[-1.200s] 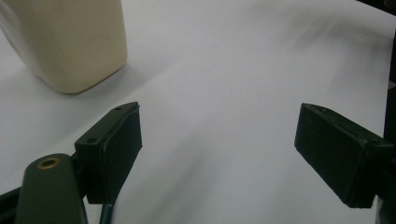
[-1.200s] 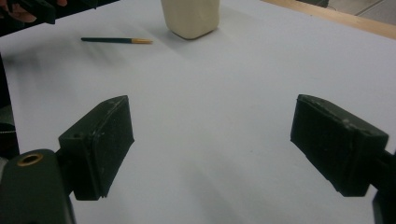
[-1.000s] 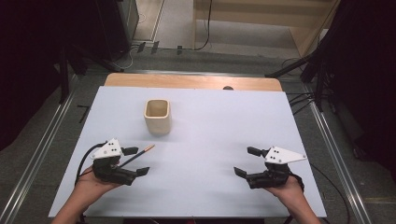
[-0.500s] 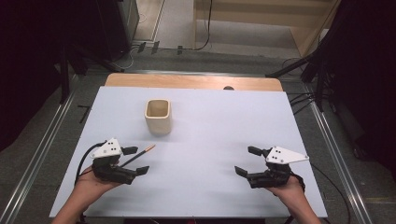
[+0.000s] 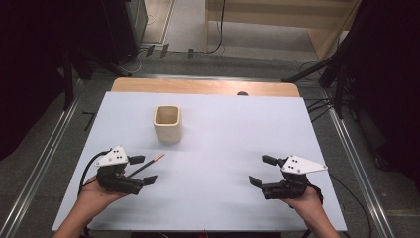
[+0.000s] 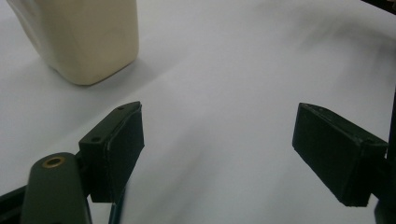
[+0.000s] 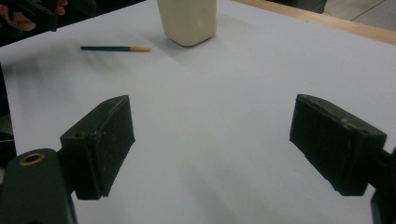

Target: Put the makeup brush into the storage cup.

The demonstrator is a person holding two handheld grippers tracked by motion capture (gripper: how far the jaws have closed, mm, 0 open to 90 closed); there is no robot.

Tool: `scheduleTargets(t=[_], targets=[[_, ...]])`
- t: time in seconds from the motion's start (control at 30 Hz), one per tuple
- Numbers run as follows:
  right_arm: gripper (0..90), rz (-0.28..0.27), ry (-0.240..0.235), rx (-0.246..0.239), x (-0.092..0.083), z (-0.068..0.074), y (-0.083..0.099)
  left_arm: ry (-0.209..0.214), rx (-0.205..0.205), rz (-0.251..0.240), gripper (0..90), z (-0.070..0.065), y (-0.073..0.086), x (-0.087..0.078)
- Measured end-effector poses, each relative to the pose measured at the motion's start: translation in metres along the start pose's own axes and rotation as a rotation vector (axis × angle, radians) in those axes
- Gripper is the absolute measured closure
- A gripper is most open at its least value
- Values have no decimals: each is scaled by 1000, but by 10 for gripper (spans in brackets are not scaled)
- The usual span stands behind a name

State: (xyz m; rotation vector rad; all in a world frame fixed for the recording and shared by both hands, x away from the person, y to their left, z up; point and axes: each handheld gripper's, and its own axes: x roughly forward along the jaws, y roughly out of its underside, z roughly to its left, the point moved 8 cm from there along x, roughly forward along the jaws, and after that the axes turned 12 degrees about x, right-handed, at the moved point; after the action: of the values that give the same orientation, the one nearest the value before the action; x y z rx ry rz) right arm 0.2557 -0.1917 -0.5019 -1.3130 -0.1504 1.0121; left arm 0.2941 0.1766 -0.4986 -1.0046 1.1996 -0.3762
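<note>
A: Where is the pencil (image 5: 147, 164) lying?

B: Flat on the desk (image 5: 233, 134), between the left gripper (image 5: 141, 169) fingers, both grippers released, near the cup (image 5: 167, 124).

A: Risk?

B: Closing off-centre is likely nudging it rolling away; the right gripper (image 5: 262, 171) is waiting well apart.

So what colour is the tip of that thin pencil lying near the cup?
The thin dark pencil has an orange-tan tip, clearest in the right gripper view.

A lab-like recording bay: white-topped table (image 5: 297, 129), floor rails (image 5: 47, 158), loose cables (image 5: 218, 29), black curtains (image 5: 44, 49).
</note>
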Motion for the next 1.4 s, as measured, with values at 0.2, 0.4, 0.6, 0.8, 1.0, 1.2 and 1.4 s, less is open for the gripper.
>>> scheduleTargets(t=[0.2, 0.4, 0.6, 0.8, 1.0, 1.2, 1.4], targets=[[146, -1, 6, 3, 0, -1, 0, -9, -13, 9, 177, 4, 1, 0], [146, 14, 1, 14, 2, -1, 2, -4, -17, 20, 177, 5, 1, 1], [146, 26, 1, 14, 3, 0, 4, 8, -25, 43, 177, 4, 1, 3], [146, 22, 4, 14, 2, -1, 4, 12, -26, 63, 176, 8, -1, 3], [146, 29, 2, 18, 3, -1, 5, 15, -13, 99, 181, 12, -7, 2], [145, 31, 17, 26, 4, -4, 6, 23, -15, 150, 208, 17, -10, 2], [145, 40, 15, 30, 4, -3, 7, 24, -20, 217, 208, 22, -13, 2]])
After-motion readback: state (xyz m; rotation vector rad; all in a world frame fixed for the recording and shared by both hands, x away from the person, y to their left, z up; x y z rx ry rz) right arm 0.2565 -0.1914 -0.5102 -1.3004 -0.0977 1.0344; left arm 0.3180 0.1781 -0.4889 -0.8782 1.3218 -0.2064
